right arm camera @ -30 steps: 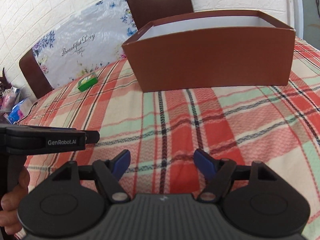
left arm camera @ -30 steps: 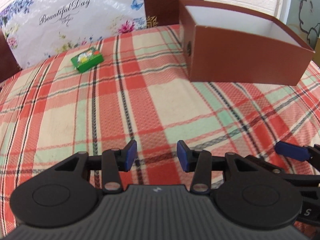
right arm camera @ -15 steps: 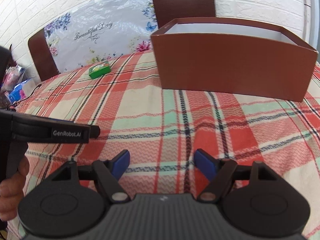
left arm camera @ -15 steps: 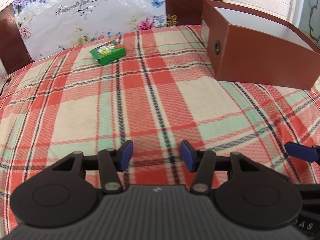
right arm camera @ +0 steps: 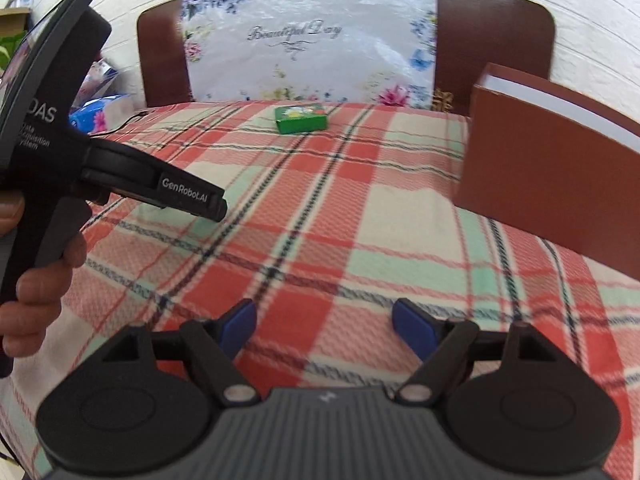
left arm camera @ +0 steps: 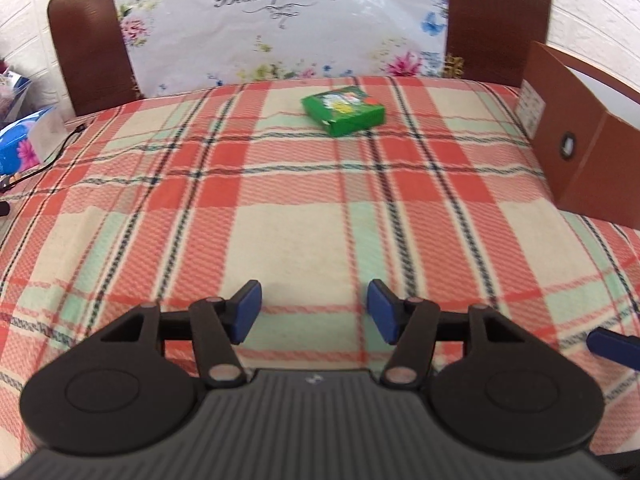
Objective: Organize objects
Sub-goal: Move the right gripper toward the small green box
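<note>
One green box [left arm camera: 343,109] lies well ahead of both opening, empty grippers, left gripper [left arm camera: 313,312] seemingly nearer than right gripper [right arm camera: 325,326], long axis crosswise to the jaws.

Both wrist views toward green box [left arm camera: 343,109]

A plaid cloth [left arm camera: 280,220] in red, cream and pale green with dark lines was spread over the tabletop. Behind it, a dark brown chair back [left arm camera: 496,20] was draped with a white floral cover [left arm camera: 280,20] lettered "Beautiful Day". A white brick wall [right arm camera: 592,8] was seen beyond. At the left edge, a blue flowered packet [left arm camera: 16,144] and a thin dark cable [left arm camera: 60,152] were visible.
</note>
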Demonstrator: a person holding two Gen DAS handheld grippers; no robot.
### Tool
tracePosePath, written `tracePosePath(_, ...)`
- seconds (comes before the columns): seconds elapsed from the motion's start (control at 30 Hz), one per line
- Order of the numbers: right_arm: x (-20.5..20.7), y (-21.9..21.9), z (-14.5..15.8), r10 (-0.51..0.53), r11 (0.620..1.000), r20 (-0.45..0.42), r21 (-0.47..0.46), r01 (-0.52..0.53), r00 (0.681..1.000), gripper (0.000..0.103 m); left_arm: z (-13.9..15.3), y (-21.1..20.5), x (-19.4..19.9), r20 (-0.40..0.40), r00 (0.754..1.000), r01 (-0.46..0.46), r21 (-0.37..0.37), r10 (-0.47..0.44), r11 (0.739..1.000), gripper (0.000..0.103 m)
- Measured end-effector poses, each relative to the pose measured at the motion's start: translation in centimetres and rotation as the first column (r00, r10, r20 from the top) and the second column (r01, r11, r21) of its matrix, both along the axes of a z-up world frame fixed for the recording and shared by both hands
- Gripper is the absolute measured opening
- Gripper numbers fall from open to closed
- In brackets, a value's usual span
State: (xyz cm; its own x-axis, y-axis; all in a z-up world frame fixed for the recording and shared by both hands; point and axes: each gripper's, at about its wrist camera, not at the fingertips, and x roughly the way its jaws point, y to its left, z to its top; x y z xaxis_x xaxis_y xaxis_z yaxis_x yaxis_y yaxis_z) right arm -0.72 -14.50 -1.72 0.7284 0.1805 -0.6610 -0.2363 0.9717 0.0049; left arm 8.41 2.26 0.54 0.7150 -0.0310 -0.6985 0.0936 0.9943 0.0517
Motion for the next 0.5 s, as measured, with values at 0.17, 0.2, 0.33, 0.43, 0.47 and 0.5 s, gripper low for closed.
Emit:
tracePosePath(0.17,2.1,1.5,-0.4,0.018,1.000,0.023,-0.008,-0.018,1.000,0.080,-0.3,1.8,1.1,0.029,0.999,-0.032,0.015,0.032,0.999,0.062)
tracePosePath(0.2,2.5,1.7,-0.5,0.018,1.000,0.025,-0.008,-0.018,1.000,0.081,-0.4,2.1,1.3,0.034,0.999,-0.037,0.015,0.037,0.999,0.063)
tracePosePath(0.33,4.1,2.6,-0.7,0.022,1.000,0.032,-0.013,-0.021,0.999,0.082,-0.6,2.9,2.2,0.061,0.997,-0.050,0.031,0.048,0.998,0.065)
tracePosePath(0.43,5.6,3.0,-0.8,0.030,0.999,0.038,-0.016,-0.030,0.999,0.084,-1.0,3.1,2.6,0.115,0.992,-0.055,0.085,0.045,0.995,0.068)
tracePosePath(0.47,6.2,3.1,-0.9,0.034,0.999,0.039,-0.016,-0.033,0.999,0.085,-1.2,3.2,2.8,0.139,0.989,-0.059,0.108,0.044,0.992,0.072)
tracePosePath(0.5,6.9,3.2,-0.9,0.036,0.999,0.040,-0.018,-0.036,0.999,0.085,-1.4,3.3,2.9,0.165,0.986,-0.062,0.127,0.040,0.990,0.075)
